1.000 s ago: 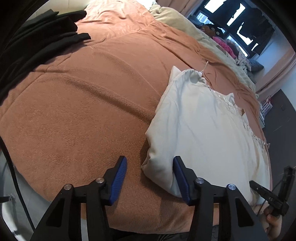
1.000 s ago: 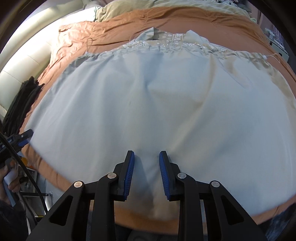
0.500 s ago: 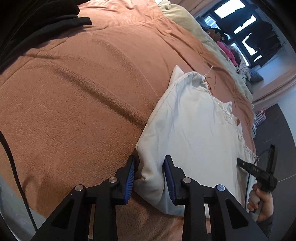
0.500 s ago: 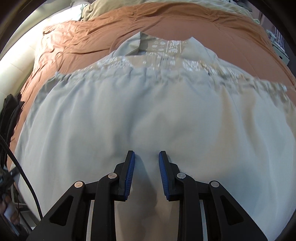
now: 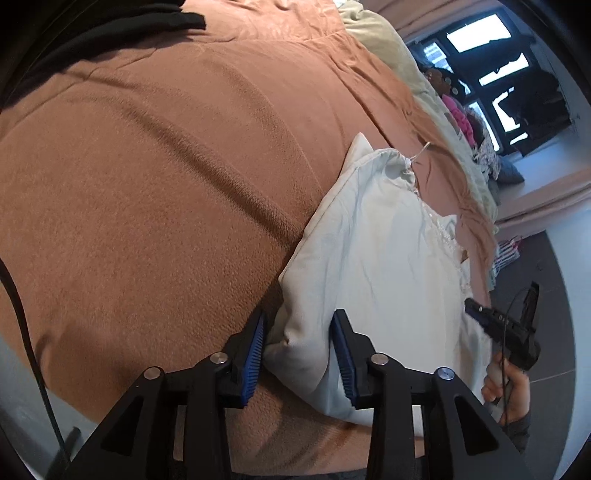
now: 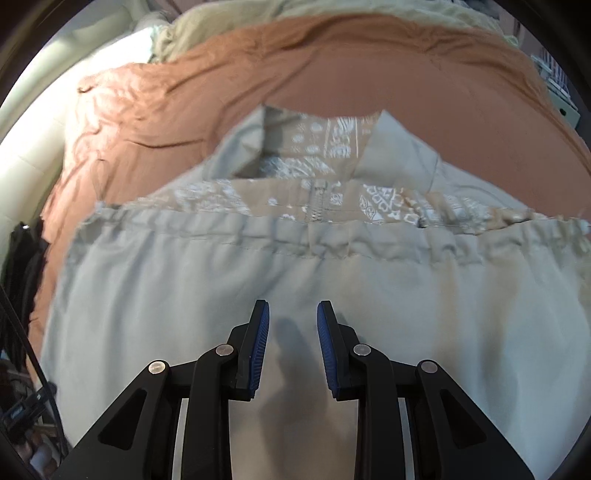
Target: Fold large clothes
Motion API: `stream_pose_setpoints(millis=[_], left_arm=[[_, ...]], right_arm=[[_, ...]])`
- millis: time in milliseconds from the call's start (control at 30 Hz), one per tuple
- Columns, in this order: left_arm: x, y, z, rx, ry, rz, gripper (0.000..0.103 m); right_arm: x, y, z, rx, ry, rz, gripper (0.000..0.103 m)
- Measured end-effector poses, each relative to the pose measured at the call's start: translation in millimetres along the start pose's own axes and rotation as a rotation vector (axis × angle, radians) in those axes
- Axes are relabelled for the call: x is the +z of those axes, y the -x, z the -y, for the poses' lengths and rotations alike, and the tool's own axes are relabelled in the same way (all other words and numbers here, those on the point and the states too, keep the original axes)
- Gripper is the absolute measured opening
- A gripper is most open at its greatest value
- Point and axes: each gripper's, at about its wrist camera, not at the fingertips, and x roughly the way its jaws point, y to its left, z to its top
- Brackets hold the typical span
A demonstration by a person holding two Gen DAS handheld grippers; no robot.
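A pale cream garment (image 5: 380, 258) lies folded on the orange-brown bedspread (image 5: 155, 177). Its near corner is bunched between the blue pads of my left gripper (image 5: 298, 347). The jaws are opening, and the cloth still fills the gap and touches both pads. In the right wrist view the same garment (image 6: 177, 314) shows a gathered waistband (image 6: 280, 236) and a patterned lining. My right gripper (image 6: 293, 332) hovers over the cloth, jaws narrowly open with nothing between them. In the left wrist view a hand (image 5: 508, 384) holds the right gripper (image 5: 496, 314) at the garment's right edge.
Black clothes (image 5: 99, 29) lie at the bed's far left. A beige blanket (image 5: 388, 48) runs along the far side, with colourful items and a window (image 5: 480, 37) beyond. Grey floor (image 5: 554, 295) lies to the right. A black cable (image 5: 22, 314) hangs at left.
My left gripper closed onto the garment's near corner and has since widened slightly. My right gripper travelled across the cloth toward the waistband, which now looks much nearer.
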Motion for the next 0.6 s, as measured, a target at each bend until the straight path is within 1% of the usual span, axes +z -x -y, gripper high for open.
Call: stream_pose_setpoints(millis=[133, 367, 533, 600], left_arm=[[0, 0, -3, -0.032, 0.046, 0.001, 0.046], [4, -8, 3, -0.018, 0.059, -0.011, 0.046], [2, -1, -3, -0.049, 0.097, -0.023, 0.046], [1, 0, -8, -0.069, 0.120, -0.027, 0.048]], right_arm=[[-24, 28, -2, 0.019, 0.020, 0.016, 0.024], [-71, 59, -2, 0.085, -0.003, -0.004, 0.024], [-104, 72, -6, 0.139, -0.012, -0.019, 0.024], [-118, 73, -7, 0.147, -0.003, -0.029, 0.024]])
